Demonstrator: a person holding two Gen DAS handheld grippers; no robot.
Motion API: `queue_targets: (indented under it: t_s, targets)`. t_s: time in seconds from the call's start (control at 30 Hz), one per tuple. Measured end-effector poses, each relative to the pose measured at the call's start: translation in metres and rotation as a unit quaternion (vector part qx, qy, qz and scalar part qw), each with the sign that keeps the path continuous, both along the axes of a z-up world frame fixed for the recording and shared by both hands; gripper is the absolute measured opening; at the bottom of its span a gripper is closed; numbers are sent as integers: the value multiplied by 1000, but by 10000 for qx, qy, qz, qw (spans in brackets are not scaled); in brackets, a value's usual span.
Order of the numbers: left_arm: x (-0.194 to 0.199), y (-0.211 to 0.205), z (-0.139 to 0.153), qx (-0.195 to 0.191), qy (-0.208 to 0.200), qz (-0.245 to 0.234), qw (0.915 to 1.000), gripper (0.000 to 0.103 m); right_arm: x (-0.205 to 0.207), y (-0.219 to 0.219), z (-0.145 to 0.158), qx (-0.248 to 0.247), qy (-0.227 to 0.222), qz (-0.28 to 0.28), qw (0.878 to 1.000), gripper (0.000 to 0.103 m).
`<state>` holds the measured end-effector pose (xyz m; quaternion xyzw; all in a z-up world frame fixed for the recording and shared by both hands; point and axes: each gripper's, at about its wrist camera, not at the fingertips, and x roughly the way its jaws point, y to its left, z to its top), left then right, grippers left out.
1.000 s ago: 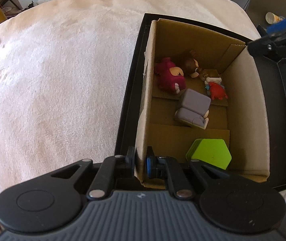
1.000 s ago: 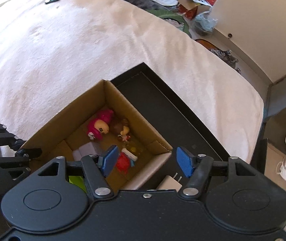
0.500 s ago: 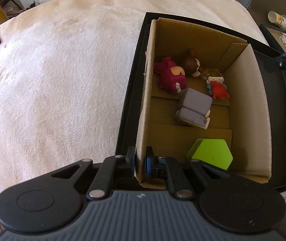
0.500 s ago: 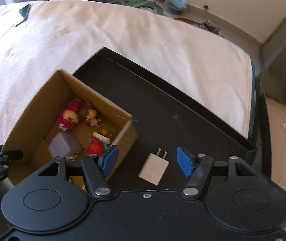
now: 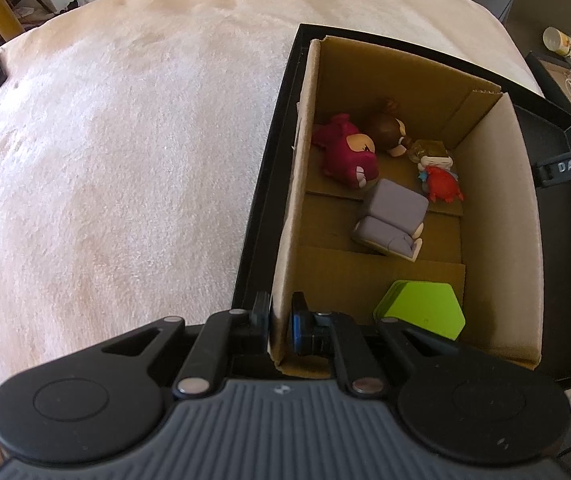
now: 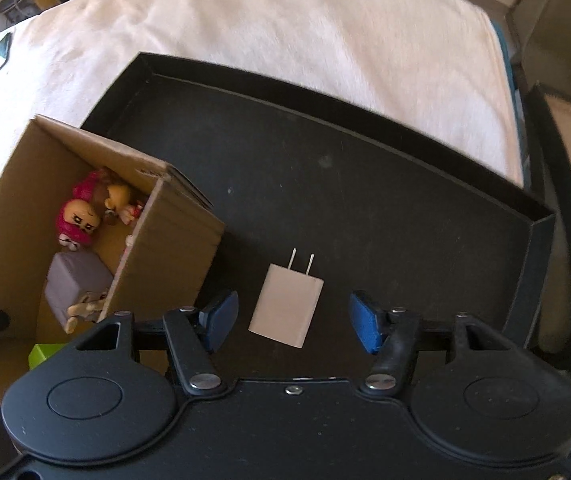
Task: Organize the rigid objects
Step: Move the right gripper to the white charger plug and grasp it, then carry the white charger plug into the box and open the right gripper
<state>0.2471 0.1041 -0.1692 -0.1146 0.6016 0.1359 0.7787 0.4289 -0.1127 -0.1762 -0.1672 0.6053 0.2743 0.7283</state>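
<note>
- Left wrist view: we count the toys [image 5: 369, 152], a grey block [image 5: 391, 216] and a green card [image 5: 421, 314] already in the cardboard box [image 5: 493, 208], so most sorting looks done. Our left gripper [image 5: 279, 322] pinches the box's near wall, fingers pressed on it.
- Right wrist view: one white charger [image 6: 286, 306] remains on the black tray [image 6: 365, 168], beside the box. Our right gripper [image 6: 291, 322] hangs over it, fingers spread on either side.

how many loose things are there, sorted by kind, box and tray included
toy figures: 5 (pink, brown-haired, yellowish, red, grey)
green hexagon piece: 1
white charger: 1
cardboard box: 1
black tray: 1
total: 9
</note>
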Motion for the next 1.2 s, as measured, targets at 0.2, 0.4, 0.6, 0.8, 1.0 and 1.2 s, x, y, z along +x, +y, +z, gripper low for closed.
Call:
queue_targets:
  t_s: [0.2, 0.4, 0.6, 0.8, 1.0, 1.2]
  targets:
    - [1, 1, -1, 10, 21, 34, 10000, 10, 1, -2, -18, 29, 106, -92, 9999, 60]
    - [4, -2, -2, 127, 79, 0, 9999, 10, -2, -7, -29, -112, -23, -10, 9999, 42]
    - [4, -2, -2, 148, 100, 13, 9998, 10, -3, -13, -24, -210, -79, 46, 9997, 36]
    - [4, -2, -1, 122, 87, 17, 9999, 10, 1, -15, -4, -94, -194, 42, 9998, 36]
    - [3, -2, 0, 120, 53, -28, 9999, 10, -2, -7, 29, 53, -357, 66, 9993, 36]
    - [2, -3, 0, 94, 22, -62, 9999, 10, -6, 4, 52, 124, -506, 154, 9985, 36]
